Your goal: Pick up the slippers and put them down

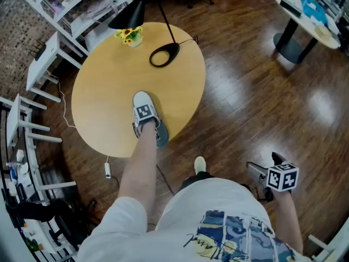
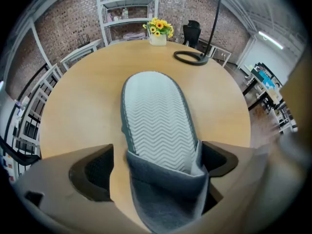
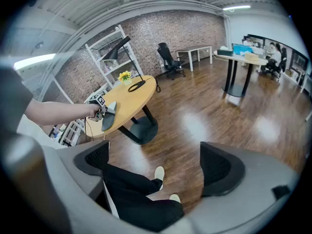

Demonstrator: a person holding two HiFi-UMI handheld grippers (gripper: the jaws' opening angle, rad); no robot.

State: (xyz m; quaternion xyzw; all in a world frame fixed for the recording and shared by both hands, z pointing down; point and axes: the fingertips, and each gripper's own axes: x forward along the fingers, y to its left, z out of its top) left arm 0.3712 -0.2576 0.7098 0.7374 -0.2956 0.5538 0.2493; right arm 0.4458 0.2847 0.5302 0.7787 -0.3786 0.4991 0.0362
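Left gripper [image 2: 157, 151] was spread wide around a grey slipper [image 2: 156, 113] on the round table [image 1: 98, 91]; right gripper [image 3: 153, 150] was open and idle.
The left jaws straddled the slipper's dark strap end, one jaw right at its edge and the other clear of it, so nothing was pinched. The slipper lay flat on the wood, chevron insole up, near the table edge closest to the person and well apart from the lamp base [image 1: 163, 54] and yellow flowers [image 1: 130, 35]. Pointing steeply down over it, the gripper could equally have been setting the slipper down or about to pinch it; which, I could not tell. The right gripper hung low at the person's side above the wooden floor [image 1: 256, 91], jaws apart with nothing between them, probably just kept out of the way.
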